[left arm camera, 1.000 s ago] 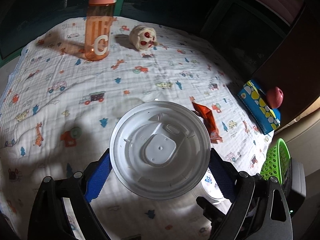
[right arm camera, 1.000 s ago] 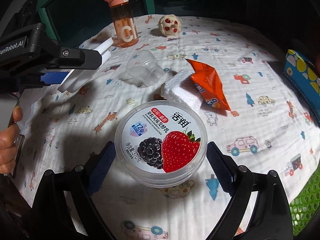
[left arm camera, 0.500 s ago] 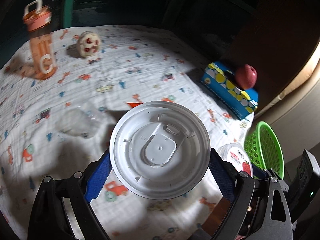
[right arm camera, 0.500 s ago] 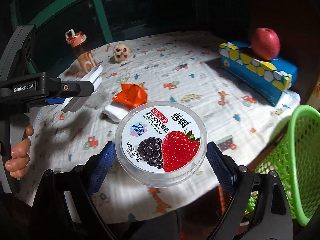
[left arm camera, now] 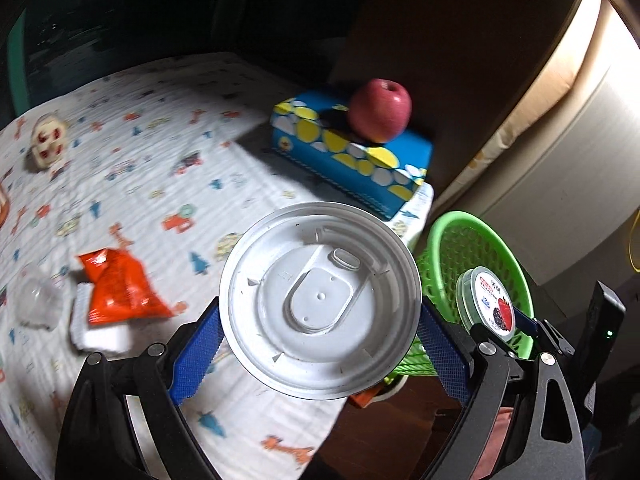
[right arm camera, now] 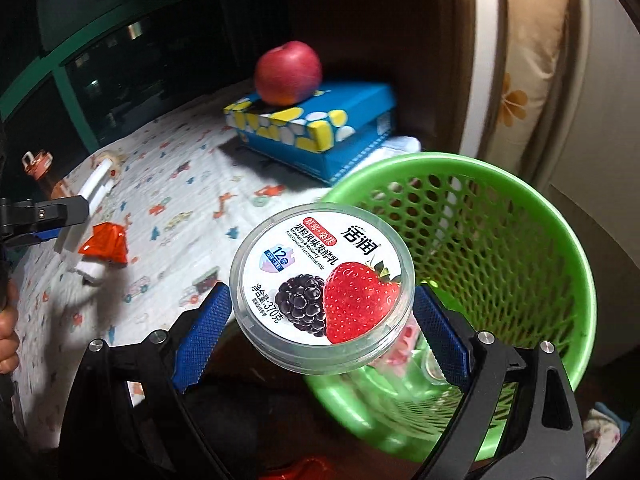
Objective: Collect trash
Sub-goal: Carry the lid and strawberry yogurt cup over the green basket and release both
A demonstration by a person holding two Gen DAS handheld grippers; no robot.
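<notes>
Jaws of left gripper (left arm camera: 320,320) clamp white lid (left arm camera: 320,300); right gripper (right arm camera: 322,312) clamps yogurt tub (right arm camera: 322,288).

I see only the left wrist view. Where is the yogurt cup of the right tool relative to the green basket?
Observer: In the right view the yogurt cup, clamped in the right tool, overlaps the table-side rim of the green basket; the opening lies beyond it.
Operator: Is anything inside the basket?
Observer: Yes, something pink lies at the bottom, but it is blurred.
Operator: And how does my lid look from there?
Observer: The white lid shows edge-on in the left tool, next to the orange wrapper in the picture.
</notes>
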